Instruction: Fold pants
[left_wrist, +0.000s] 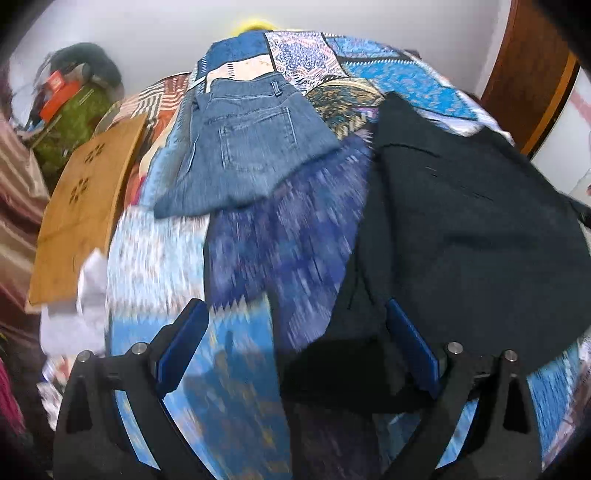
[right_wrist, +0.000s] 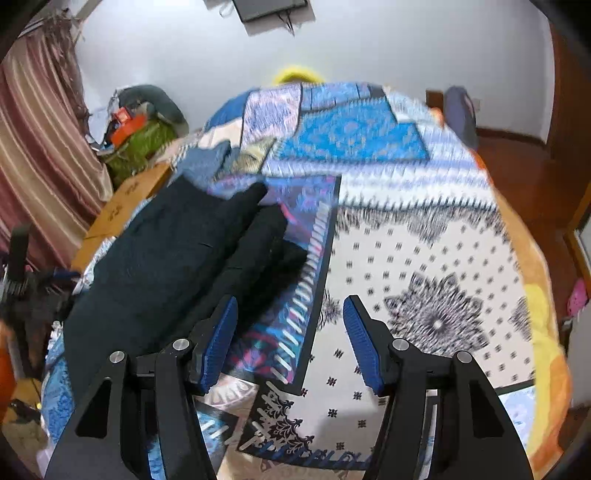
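Dark navy pants (left_wrist: 461, 229) lie spread on a patchwork bedspread (left_wrist: 258, 240); in the right wrist view they (right_wrist: 166, 258) lie left of centre. Folded blue jeans (left_wrist: 247, 147) lie beyond them, partly seen in the right wrist view (right_wrist: 207, 158). My left gripper (left_wrist: 295, 306) is open, its right finger at the near edge of the dark pants, nothing between the pads. My right gripper (right_wrist: 291, 302) is open and empty above the bedspread (right_wrist: 424, 258), just right of the dark pants.
A brown cardboard sheet (left_wrist: 85, 206) lies at the bed's left edge. A green bag with orange boxes (right_wrist: 136, 136) and a striped curtain (right_wrist: 40, 140) stand left. A wooden door (left_wrist: 532, 81) is right. White cloth (left_wrist: 74, 314) lies by the bed's left edge.
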